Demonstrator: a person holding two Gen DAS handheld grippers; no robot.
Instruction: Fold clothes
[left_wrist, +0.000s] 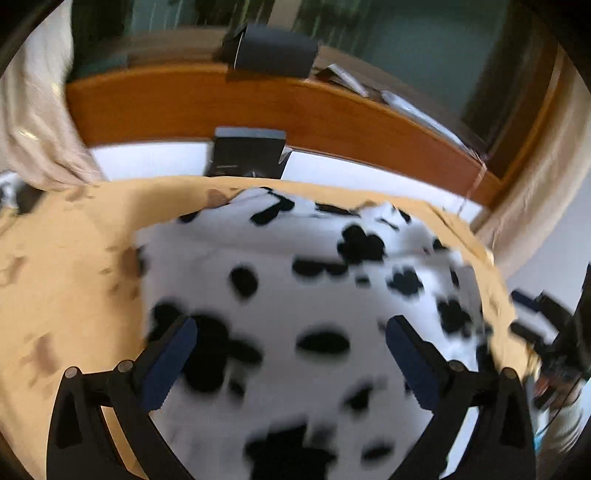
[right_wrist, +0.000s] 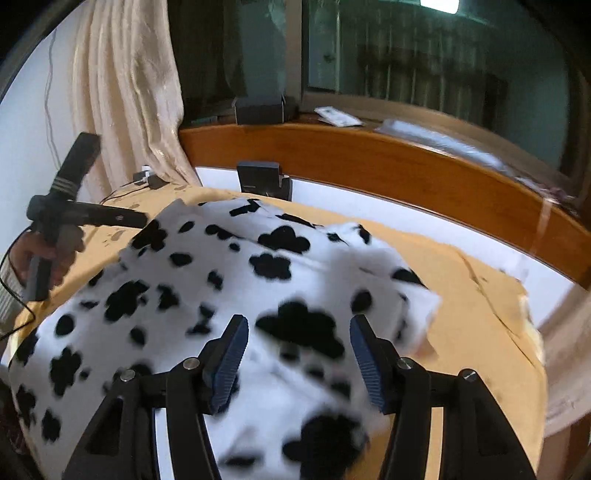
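A white fleece garment with black cow spots (left_wrist: 295, 302) (right_wrist: 229, 288) lies spread on a tan sheet (left_wrist: 66, 266) (right_wrist: 476, 332) over a bed. My left gripper (left_wrist: 291, 350) hovers above the garment's near part, open, with nothing between its blue pads. My right gripper (right_wrist: 299, 350) is also open over the garment, and nothing is held in it. In the right wrist view, the left gripper (right_wrist: 140, 220) shows at the far left, held by a hand (right_wrist: 37, 254), its tip near the garment's left edge. The right tool (left_wrist: 550, 343) appears at the right edge of the left wrist view.
A wooden headboard (left_wrist: 258, 107) (right_wrist: 369, 166) runs along the far side, with a black box (left_wrist: 247, 153) (right_wrist: 264, 181) against it and another (left_wrist: 273, 50) on the ledge above. Cream curtains (right_wrist: 125, 92) hang at the left. Papers (right_wrist: 338, 116) lie on the ledge by a window.
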